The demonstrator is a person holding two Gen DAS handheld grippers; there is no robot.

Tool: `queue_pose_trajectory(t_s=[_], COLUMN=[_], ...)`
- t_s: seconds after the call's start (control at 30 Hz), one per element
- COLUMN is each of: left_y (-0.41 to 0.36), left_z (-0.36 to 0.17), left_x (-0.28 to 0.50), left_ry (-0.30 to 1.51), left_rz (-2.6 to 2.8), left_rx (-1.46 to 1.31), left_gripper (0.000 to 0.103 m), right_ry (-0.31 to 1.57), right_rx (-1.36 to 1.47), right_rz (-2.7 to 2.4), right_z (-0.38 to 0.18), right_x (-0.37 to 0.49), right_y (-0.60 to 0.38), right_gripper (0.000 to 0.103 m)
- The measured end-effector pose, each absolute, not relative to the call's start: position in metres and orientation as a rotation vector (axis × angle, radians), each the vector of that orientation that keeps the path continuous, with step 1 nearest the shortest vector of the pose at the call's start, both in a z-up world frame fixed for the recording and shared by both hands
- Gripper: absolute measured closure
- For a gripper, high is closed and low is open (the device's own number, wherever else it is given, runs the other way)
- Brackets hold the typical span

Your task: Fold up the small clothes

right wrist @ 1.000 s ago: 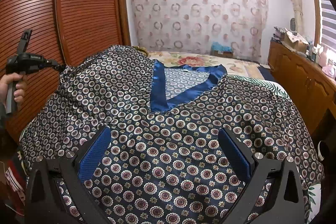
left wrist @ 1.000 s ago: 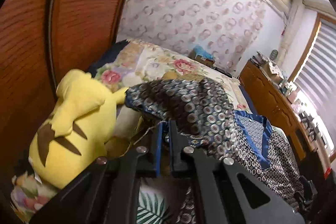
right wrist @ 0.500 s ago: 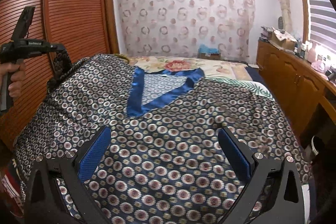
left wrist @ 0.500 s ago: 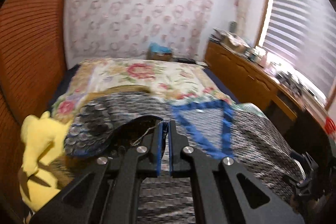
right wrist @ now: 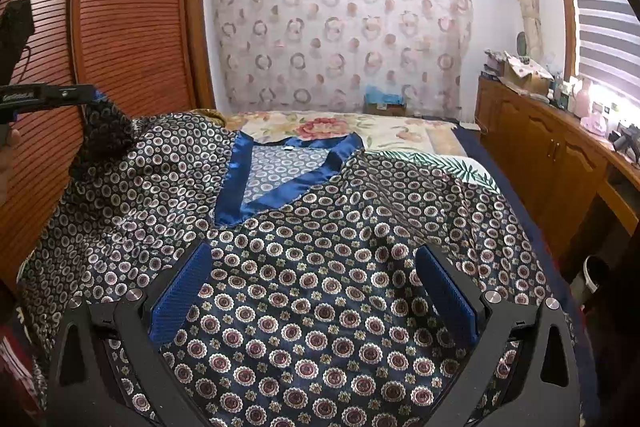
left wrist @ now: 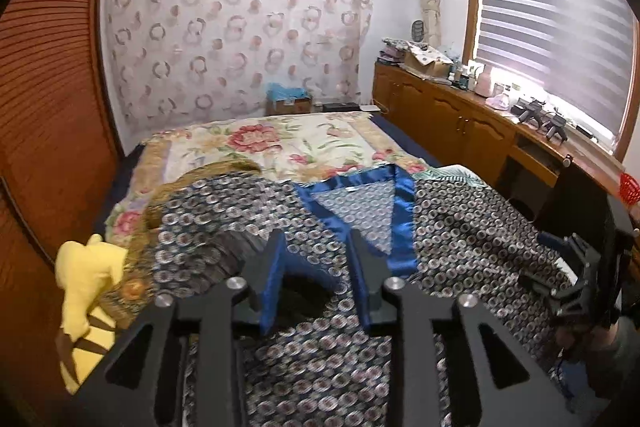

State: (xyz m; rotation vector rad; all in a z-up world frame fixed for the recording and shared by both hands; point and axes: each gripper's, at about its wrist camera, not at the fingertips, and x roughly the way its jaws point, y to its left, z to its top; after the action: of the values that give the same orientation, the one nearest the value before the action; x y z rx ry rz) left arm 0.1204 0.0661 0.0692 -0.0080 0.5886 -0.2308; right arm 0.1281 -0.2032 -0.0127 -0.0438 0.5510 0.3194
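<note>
Hovering low over the bed (left wrist: 256,147), I hold my left claw (left wrist: 315,239) part-way open, blue pads (left wrist: 272,283) clearly apart. A dark fold of the patterned top (left wrist: 460,219) lies in the gap between them; whether the pads pinch it I cannot tell. From the right wrist view, that claw (right wrist: 52,95) sits up near the slatted wardrobe doors (right wrist: 132,27), and the top's (right wrist: 360,211) left side rises in a bunched peak right up to its tip.

My right claw (right wrist: 313,251) is spread wide and has hold of nothing. Its pads stand over the front of the top, with flat fabric between them.

The top is spread face up across the near half of the bed. Its blue satin neckline (right wrist: 236,179) points a V toward me. The right edge drapes down to the bed's side, and the left edge sags toward the wardrobe.

A yellow plush toy (left wrist: 88,275) is wedged at the bed's left edge, just beside the fabric. On the right, a strip of dark floor (right wrist: 516,183) runs between the bed and the long wooden cabinet (left wrist: 452,119). Beyond the neckline the floral bedspread (right wrist: 400,135) lies flat up to the curtain (right wrist: 340,27).
</note>
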Motion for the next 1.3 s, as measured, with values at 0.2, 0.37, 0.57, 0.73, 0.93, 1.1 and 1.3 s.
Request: queue_pose_trajectory(t_s=[0.2,0.37,0.57,0.73,0.93,1.1,1.3], left_y=[0.105,0.131,0.158,0.171,0.184,0.191,0.197], left_z=[0.063,0.050,0.034,0.029,0.028,0.028,0.023], left_x=[0.100,0.083,0.068,0.061,0.051,0.045,0.044], left_ry=[0.576,0.574,0.573,0.570,0.558,0.548,0.551], left_rz=[-0.162,-0.106,-0.047,-0.024,0.000,0.010,0.021], left_rx=[-0.024,-0.045,-0.081,-0.088,-0.097,-0.110,-0.119], left_gripper=[0.066,0.065,0.064,0.064,0.064,0.064,0.064], right_ry=[0.540,0.525,0.512,0.508,0.549,0.614,0.677], right_rx=[-0.079,-0.121,-0.166,-0.201,-0.244,-0.301,-0.372], right_rz=[0.351,0.431,0.571,0.706,0.840,0.894,0.905], right_z=[-0.004,0.009,0.026,0.032,0.018,-0.004,-0.022], right_x=[0.134,0.142,0.161,0.179,0.200,0.213,0.225], right_y=[-0.187,-0.159,-0.100,-0.033,0.044,0.097,0.133], right_gripper=[0.000,0.000,0.006,0.014,0.020,0.032,0.059])
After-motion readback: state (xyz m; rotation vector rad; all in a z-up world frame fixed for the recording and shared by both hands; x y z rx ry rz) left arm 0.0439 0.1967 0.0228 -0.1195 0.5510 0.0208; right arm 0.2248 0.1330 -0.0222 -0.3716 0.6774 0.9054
